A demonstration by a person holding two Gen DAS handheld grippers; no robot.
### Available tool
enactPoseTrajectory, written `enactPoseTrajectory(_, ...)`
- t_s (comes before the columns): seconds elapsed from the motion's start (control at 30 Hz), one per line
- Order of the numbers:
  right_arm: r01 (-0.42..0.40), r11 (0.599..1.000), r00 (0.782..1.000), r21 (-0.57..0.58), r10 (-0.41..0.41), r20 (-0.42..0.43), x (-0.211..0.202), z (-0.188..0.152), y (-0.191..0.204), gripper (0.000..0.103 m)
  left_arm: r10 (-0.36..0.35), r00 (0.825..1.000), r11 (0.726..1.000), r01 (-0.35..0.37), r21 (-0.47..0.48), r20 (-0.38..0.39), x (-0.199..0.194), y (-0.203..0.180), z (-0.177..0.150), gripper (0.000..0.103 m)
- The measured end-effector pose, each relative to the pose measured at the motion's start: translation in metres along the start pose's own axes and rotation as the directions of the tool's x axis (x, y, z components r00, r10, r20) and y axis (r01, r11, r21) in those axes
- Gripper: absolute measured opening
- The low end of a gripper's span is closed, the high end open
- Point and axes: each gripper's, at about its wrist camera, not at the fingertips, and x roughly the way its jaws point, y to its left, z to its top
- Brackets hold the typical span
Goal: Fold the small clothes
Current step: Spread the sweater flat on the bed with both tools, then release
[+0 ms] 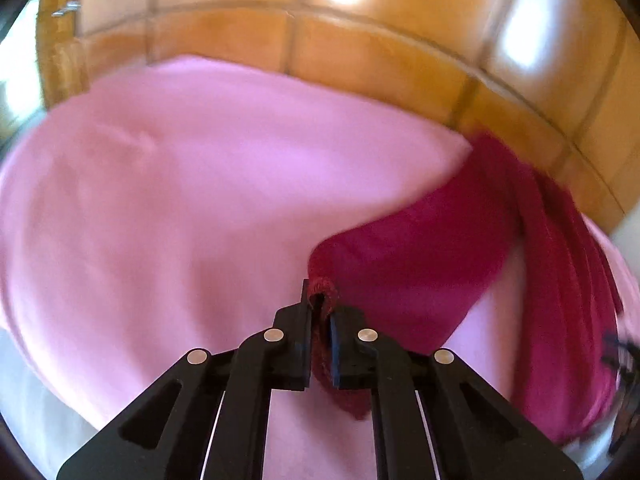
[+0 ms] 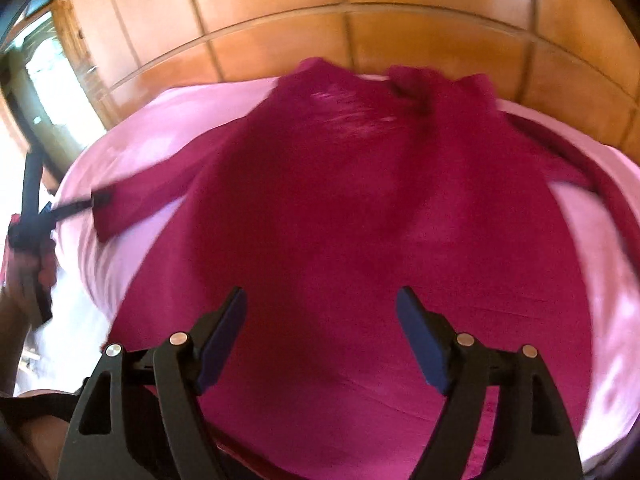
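Your left gripper [image 1: 320,312] is clamped down on a sleeve cuff [image 1: 324,292] of the magenta top [image 1: 420,264] — the knit edge bunches up between the pads and a fold of it hangs below the fingers. From that grip the sleeve runs ahead and to the right of the gripper, then joins the rest of the garment, which trails down along the right side of the view. To the left and ahead of this gripper lies only the pink sheet [image 1: 180,200], smooth and bare, with a wooden panelled wall [image 1: 380,60] beyond it.

Your right gripper [image 2: 322,304] stands wide apart with nothing between its pads, hovering over the top's body [image 2: 340,200]. The garment is spread on the sheet directly under and ahead of it, neckline at the far end near the wall [image 2: 280,20]. Ahead and to the left, the sleeve [image 2: 140,200] stretches out to the black fingers of the left gripper [image 2: 96,202], with a hand [image 2: 20,280] on its handle at the left edge. Another sleeve [image 2: 600,184] curves along the right side — blurred.
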Motion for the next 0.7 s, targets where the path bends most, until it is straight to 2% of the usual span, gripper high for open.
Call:
enactPoseTrajectory(0.07,-0.029,0.999,0.999,-0.017,0.029,-0.016,0.012,0.002,0.009,0.076,0.071,0.996,0.997,-0.07,-0.027,0.062,-0.01,0.022,0.025,0.005)
enactPoseTrajectory(0.13,-0.041,0.999,0.999,-0.031,0.04,-0.023,0.021,0.004,0.022,0.076,0.143,0.983,0.989,-0.138,-0.058,0.115,-0.02,0.046,0.055,0.005)
enactPoseTrajectory(0.2,-0.069,0.997,0.997,-0.03,0.068,-0.031,0.027,0.003,0.032,0.075,0.178,0.974,0.983,-0.169,-0.068,0.143,-0.025,0.058,0.078,0.005)
enactPoseTrajectory(0.33,-0.103,0.994,0.994,-0.042,0.101,-0.044,0.034,-0.001,0.046,0.075,0.281,0.939,0.959,-0.28,-0.034,0.2,-0.024,0.068,0.132,0.005)
enactPoseTrajectory(0.43,-0.126,0.991,0.991,-0.049,0.123,-0.056,0.037,-0.004,0.054,0.075,0.329,0.918,0.943,-0.333,-0.022,0.222,-0.012,0.063,0.165,0.005)
enactPoseTrajectory(0.47,-0.129,0.99,0.99,-0.054,0.126,-0.06,0.039,-0.004,0.058,0.075,0.358,0.904,0.931,-0.364,-0.019,0.234,-0.005,0.061,0.178,0.005)
enactPoseTrajectory(0.57,-0.111,0.992,0.992,-0.06,0.107,-0.066,0.045,-0.007,0.061,0.075,0.415,0.883,0.908,-0.416,-0.044,0.22,0.019,0.067,0.199,0.005)
enactPoseTrajectory(0.7,-0.108,0.993,0.993,-0.054,0.104,-0.063,0.051,-0.004,0.067,0.077,0.459,0.88,0.887,-0.448,-0.109,0.118,0.051,0.083,0.198,0.006)
